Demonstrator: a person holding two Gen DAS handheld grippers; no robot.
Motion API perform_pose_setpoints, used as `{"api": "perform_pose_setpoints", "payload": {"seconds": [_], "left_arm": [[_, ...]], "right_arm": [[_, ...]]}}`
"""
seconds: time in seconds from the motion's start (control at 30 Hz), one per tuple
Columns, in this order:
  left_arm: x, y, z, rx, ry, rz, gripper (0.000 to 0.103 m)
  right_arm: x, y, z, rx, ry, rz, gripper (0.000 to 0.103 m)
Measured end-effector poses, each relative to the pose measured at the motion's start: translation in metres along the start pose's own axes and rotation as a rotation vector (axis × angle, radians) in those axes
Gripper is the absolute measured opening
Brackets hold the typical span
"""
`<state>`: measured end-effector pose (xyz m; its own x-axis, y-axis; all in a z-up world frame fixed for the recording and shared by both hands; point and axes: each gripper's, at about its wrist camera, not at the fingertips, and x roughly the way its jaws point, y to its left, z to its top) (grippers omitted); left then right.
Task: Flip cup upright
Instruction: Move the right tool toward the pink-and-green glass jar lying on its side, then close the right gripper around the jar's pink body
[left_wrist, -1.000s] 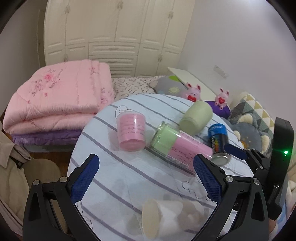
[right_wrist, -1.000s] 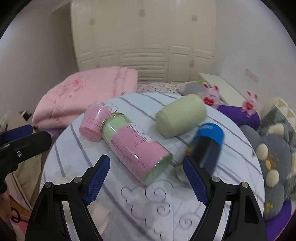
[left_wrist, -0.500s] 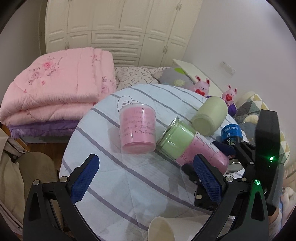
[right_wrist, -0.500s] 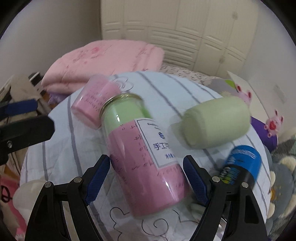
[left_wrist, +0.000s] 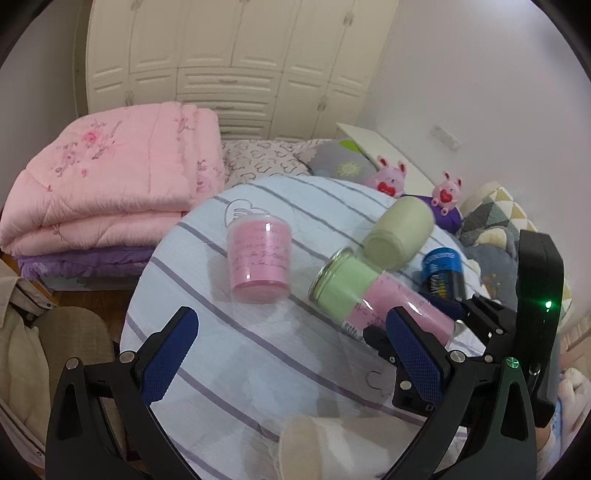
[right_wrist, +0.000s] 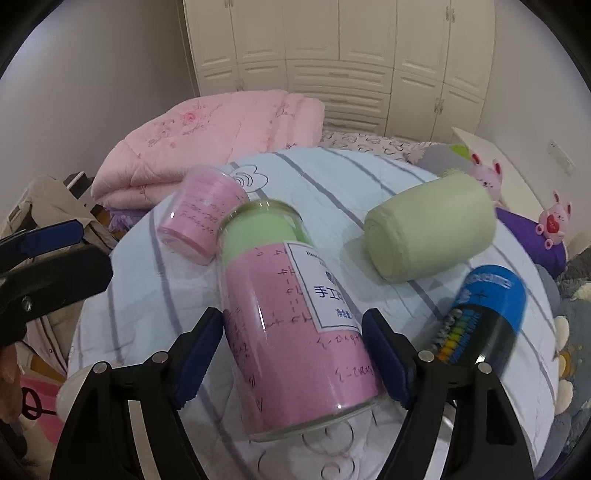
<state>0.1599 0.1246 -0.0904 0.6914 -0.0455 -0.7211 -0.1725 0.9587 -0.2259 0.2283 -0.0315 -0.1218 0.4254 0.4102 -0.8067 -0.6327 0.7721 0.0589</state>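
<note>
A clear jar-like cup (right_wrist: 291, 314) with pink and green filling and a white label lies on its side on the striped round table (right_wrist: 325, 177). My right gripper (right_wrist: 291, 354) is open and straddles it, one blue pad on each side, close to its walls. It also shows in the left wrist view (left_wrist: 373, 295), with the right gripper's fingers around its far end. My left gripper (left_wrist: 291, 354) is open and empty, above the table's near part. A white paper cup (left_wrist: 314, 446) lies on its side below it.
A pink cup (left_wrist: 260, 266) stands mouth down left of the jar. A pale green roll (right_wrist: 428, 229) and a blue can (right_wrist: 480, 314) lie to the right. Folded pink quilt (left_wrist: 110, 184) and plush toys (left_wrist: 448, 190) lie beyond the table edge.
My right gripper has moved forward onto the lying jar and its fingers have narrowed around it. The left gripper has drifted a little forward, so the white paper cup slid lower in view.
</note>
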Motion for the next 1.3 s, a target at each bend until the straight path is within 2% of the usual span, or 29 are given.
{"api": "perform_pose_setpoints", "payload": {"seconds": [0.23,0.4,0.53,0.77,0.87,1.1,1.13,1.17,1.3], "left_arm": [[-0.027,-0.025,-0.010,0.036,-0.007,-0.014,0.103],[-0.036,-0.050,-0.022,0.078,0.025,-0.028,0.103],[-0.038,-0.075,-0.033,0.104,0.055,-0.038,0.103],[-0.040,-0.114,-0.056,0.152,0.105,-0.047,0.103],[-0.040,-0.125,-0.064,0.162,0.119,-0.036,0.103],[-0.043,-0.138,-0.077,0.158,0.136,-0.021,0.103],[-0.045,-0.139,-0.078,0.157,0.132,-0.017,0.103],[-0.046,-0.141,-0.078,0.155,0.131,-0.012,0.103],[-0.046,-0.152,-0.078,0.133,0.140,-0.030,0.103]], "right_arm": [[-0.035,-0.008,-0.035,0.055,-0.008,-0.042,0.075],[-0.059,-0.015,-0.068,0.114,-0.008,-0.072,0.074],[-0.074,-0.024,-0.095,0.211,-0.023,-0.106,0.074],[-0.100,-0.037,-0.137,0.444,-0.096,-0.221,0.074],[-0.109,-0.042,-0.146,0.496,-0.113,-0.230,0.074],[-0.113,-0.040,-0.147,0.512,-0.141,-0.225,0.075],[-0.115,-0.040,-0.148,0.514,-0.141,-0.220,0.075],[-0.119,-0.040,-0.150,0.517,-0.146,-0.213,0.081],[-0.137,-0.043,-0.160,0.516,-0.173,-0.200,0.081]]}}
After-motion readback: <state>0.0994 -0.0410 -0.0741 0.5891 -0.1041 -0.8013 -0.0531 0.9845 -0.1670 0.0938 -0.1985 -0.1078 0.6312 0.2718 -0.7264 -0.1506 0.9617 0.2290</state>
